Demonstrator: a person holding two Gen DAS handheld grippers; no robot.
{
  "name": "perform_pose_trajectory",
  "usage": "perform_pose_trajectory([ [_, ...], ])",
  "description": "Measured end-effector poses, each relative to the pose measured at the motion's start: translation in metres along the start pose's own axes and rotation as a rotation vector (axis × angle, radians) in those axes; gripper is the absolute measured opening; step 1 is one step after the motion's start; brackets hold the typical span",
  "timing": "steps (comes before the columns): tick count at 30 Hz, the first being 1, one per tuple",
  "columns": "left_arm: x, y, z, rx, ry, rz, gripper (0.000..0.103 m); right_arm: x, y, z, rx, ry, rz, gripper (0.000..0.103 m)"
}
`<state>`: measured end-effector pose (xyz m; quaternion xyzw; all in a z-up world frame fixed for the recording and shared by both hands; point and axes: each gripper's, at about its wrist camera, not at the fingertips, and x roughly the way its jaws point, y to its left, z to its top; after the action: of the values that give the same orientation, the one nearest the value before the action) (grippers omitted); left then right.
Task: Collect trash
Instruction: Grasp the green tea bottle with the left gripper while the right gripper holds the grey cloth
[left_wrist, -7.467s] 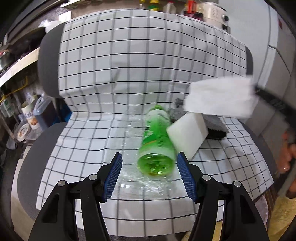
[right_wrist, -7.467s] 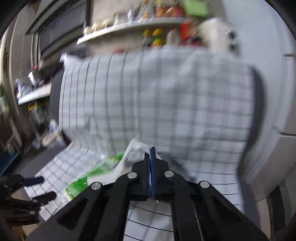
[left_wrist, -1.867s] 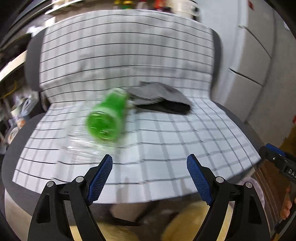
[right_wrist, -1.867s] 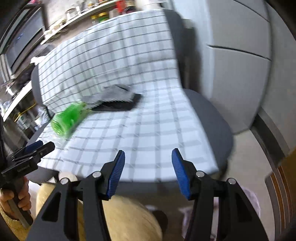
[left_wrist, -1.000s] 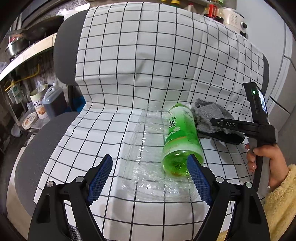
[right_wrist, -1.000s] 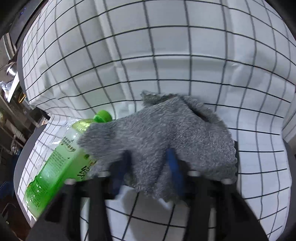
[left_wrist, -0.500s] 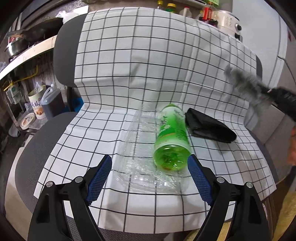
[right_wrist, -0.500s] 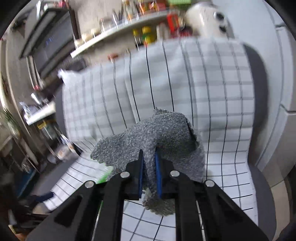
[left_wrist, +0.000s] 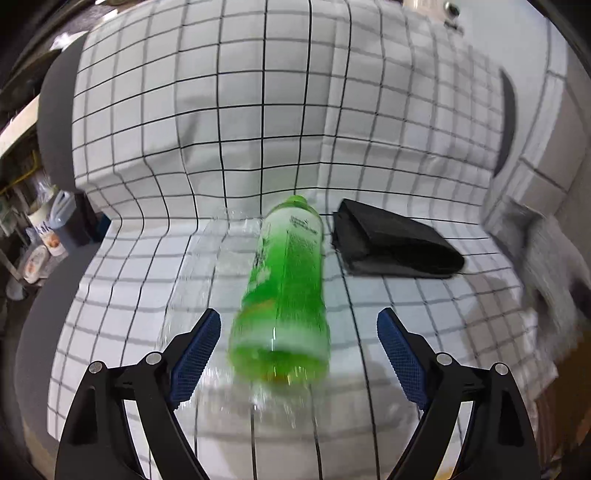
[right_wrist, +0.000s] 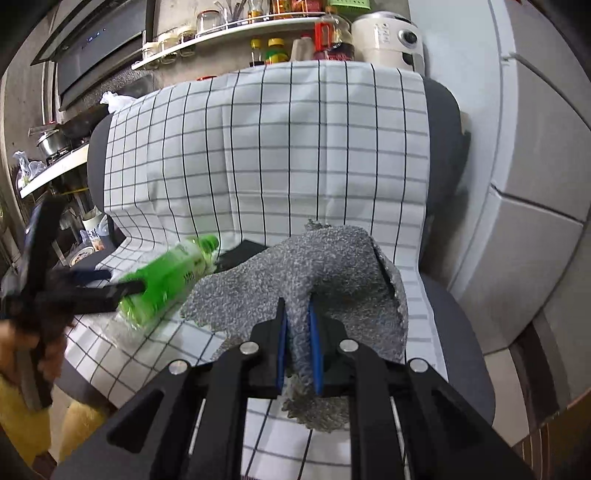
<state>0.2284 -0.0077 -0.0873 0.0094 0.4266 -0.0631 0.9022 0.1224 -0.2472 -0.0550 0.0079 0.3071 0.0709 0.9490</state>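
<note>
While the grey cloth (right_wrist: 325, 280) is pinched in the right tool (right_wrist: 298, 343), the green bottle (left_wrist: 284, 295), lying at twelve o'clock between the wide left tool (left_wrist: 299, 350), could be nudged off the chair (left_wrist: 55, 122).

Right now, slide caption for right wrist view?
Right tongs clamp grey cloth above checked chair cover; green bottle behind.

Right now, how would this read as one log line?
left gripper: open, around green bottle | right gripper: shut on grey cloth, lifted | black pouch: on chair
</note>
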Motion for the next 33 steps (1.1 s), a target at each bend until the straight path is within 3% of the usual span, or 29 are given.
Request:
perform_pose_trajectory([
  [5,0.038,-0.002,0.024,0.011,0.068,0.067,0.085,0.001,-0.005,-0.011,0.025,0.001,0.002,0.011],
  [12,0.069,0.002,0.034,-0.002,0.153,0.060,0.081,0.013,-0.008,-0.013,0.027,0.023,0.020,0.011],
  [17,0.085,0.008,0.034,-0.032,0.211,0.020,0.059,0.020,-0.008,-0.017,0.042,0.042,0.036,0.011],
  [18,0.086,0.010,0.035,-0.042,0.211,0.006,0.059,0.020,-0.008,-0.018,0.044,0.047,0.038,0.011],
  [23,0.063,0.016,0.031,-0.077,0.111,-0.042,0.055,0.011,-0.009,-0.023,0.056,0.039,0.044,0.011],
  [28,-0.001,0.002,0.001,-0.053,-0.051,-0.088,0.055,-0.015,-0.016,-0.024,0.094,-0.018,0.040,0.011],
  [33,-0.063,-0.023,-0.035,-0.030,-0.140,-0.140,0.055,-0.044,-0.023,-0.032,0.110,-0.053,0.021,0.011],
])
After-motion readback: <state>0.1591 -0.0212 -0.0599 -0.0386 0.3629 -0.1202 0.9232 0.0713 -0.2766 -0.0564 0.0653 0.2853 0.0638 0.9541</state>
